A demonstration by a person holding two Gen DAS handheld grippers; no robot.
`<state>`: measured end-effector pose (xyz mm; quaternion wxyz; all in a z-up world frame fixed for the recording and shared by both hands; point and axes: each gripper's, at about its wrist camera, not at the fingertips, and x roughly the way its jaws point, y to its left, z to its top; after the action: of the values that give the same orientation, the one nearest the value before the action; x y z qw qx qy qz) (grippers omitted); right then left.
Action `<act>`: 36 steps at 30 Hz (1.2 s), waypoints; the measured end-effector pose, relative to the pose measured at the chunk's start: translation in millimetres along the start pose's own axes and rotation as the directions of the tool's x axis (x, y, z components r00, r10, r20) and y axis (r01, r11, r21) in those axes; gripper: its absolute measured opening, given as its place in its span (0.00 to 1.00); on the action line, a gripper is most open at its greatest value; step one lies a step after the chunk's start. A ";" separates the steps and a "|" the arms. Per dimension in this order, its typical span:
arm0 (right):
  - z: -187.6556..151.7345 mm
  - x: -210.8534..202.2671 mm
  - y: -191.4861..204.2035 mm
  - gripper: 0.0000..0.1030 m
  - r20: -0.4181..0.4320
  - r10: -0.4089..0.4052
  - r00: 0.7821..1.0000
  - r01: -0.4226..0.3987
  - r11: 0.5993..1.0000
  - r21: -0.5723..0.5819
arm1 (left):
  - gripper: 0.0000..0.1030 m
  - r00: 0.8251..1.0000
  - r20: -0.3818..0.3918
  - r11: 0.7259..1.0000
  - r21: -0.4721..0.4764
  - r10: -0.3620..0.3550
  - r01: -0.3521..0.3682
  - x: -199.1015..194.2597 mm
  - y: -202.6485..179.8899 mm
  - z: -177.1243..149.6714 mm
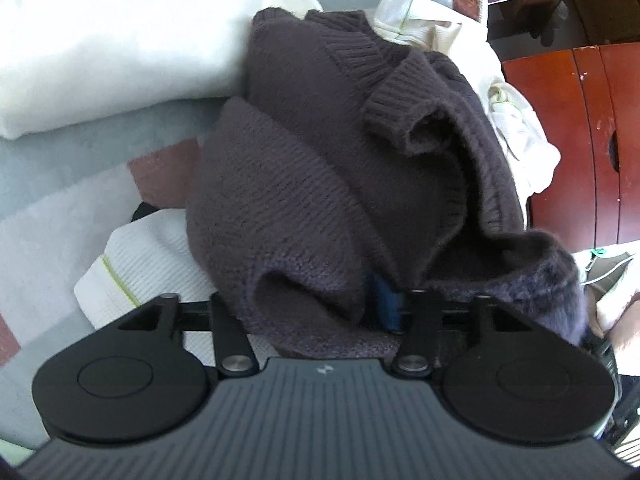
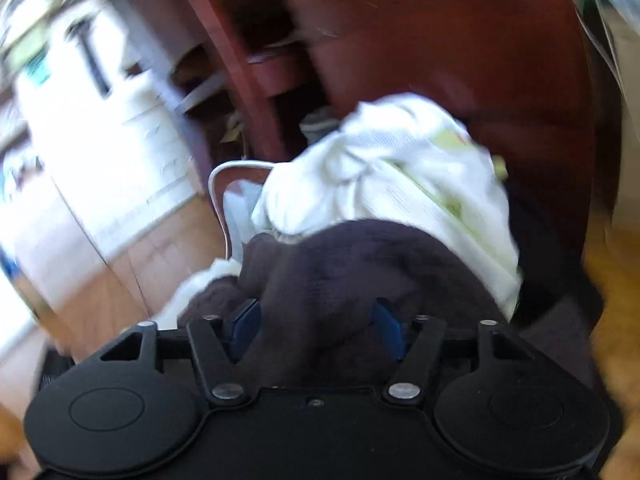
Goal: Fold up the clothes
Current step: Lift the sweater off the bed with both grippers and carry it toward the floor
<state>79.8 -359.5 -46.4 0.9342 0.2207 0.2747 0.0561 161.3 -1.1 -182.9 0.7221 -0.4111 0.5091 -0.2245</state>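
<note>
While the right wrist view is smeared with motion blur, so the shelves and pale cabinets behind are just streaks, the left one is sharp enough to read the knit. The dark purple-brown sweater (image 1: 320, 168) sits crumpled in a heap on the bed (image 1: 60, 184), chunky stitch on the body, ribbed cuff curled over on top, and its near fold spills right over the left gripper (image 1: 320, 312). That fold hides the left-hand finger completely; only one blue pad (image 1: 384, 300) pokes out beside the wool, so I can't tell whether that gripper is pinching the sweater or just buried in it. The right gripper (image 2: 316, 328) is easier: both blue pads (image 2: 244, 324) show, standing wide apart with dark sweater fabric bunched between them, not squeezed as far as I can see. A white waffle-weave cloth with a lime green stripe (image 1: 132, 264) peeks from under the sweater toward the bed's near edge, partly cut off by the gripper body. More white crumpled fabric (image 2: 400, 176) is piled behind the sweater by the far edge. Big smooth cream pillow (image 1: 120, 40) at the far left corner. Reddish wood furniture (image 1: 580, 140) beyond. No readable text, just a tiny lightning-bolt logo (image 1: 322, 370) on the left gripper housing.
</note>
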 end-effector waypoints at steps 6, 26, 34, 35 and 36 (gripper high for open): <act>-28.9 45.2 -11.7 0.28 -0.097 0.065 0.993 -0.050 0.988 0.143 | 0.70 1.000 0.006 0.994 -0.111 0.012 -0.012 -2.0 27.8 3.5; -68.2 89.7 42.3 0.17 -0.364 0.501 0.785 -0.229 0.781 0.581 | 0.15 0.989 -0.066 0.988 0.073 -0.132 0.136 -60.7 10.5 3.6; -22.2 93.7 129.2 0.17 -0.373 0.593 0.713 -0.389 0.778 0.493 | 0.13 0.973 0.069 0.962 0.182 -0.220 0.204 -157.5 0.7 24.2; -15.1 98.4 145.0 0.17 -0.377 0.623 0.686 -0.421 0.762 0.492 | 0.13 0.968 0.094 0.956 0.206 -0.233 0.210 -176.9 0.6 26.4; -7.9 103.1 160.8 0.17 -0.381 0.651 0.657 -0.453 0.744 0.492 | 0.13 0.961 0.120 0.950 0.225 -0.248 0.216 -196.1 1.2 28.5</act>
<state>165.1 -189.2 -31.4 0.7006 0.4345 0.4445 0.3504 112.7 155.6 -71.7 0.7655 -0.4050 0.3760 -0.3296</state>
